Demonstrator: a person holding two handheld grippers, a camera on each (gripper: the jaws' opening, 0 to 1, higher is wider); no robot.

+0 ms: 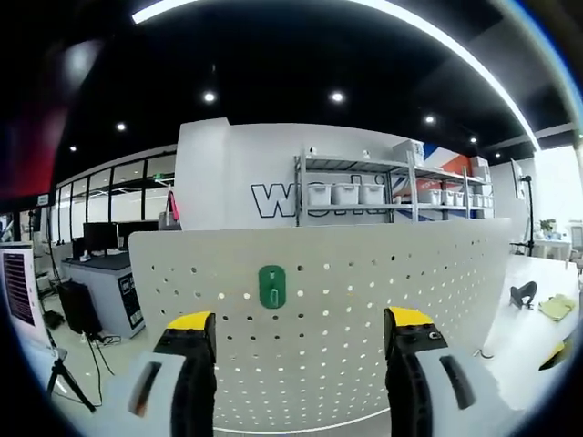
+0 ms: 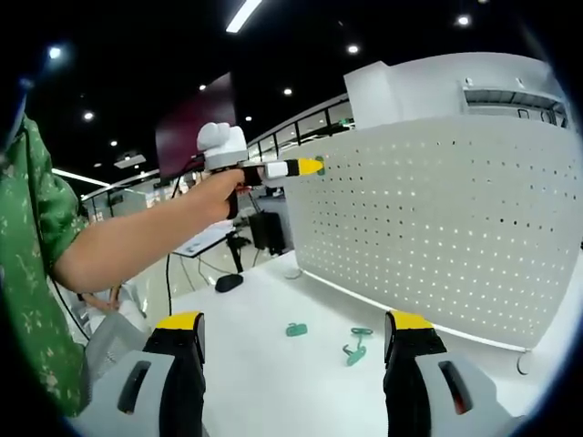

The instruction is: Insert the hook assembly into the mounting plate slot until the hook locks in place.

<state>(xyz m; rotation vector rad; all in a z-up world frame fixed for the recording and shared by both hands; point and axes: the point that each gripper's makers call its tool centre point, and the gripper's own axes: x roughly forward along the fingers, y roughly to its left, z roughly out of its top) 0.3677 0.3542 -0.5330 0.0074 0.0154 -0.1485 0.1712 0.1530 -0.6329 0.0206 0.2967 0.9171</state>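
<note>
A green mounting plate hangs on the white pegboard, straight ahead of my left gripper, which is open and empty, a short way off the board. In the right gripper view, a green hook and a smaller green piece lie on the white table in front of the pegboard. My right gripper is open above the table, nothing between its jaws. The left gripper shows at upper left, held in a person's hand and pointed at the board.
The person's bare arm and green patterned sleeve fill the left of the right gripper view. A dark object lies at the table's far end. Shelves with white bins and desks with monitors stand behind the board.
</note>
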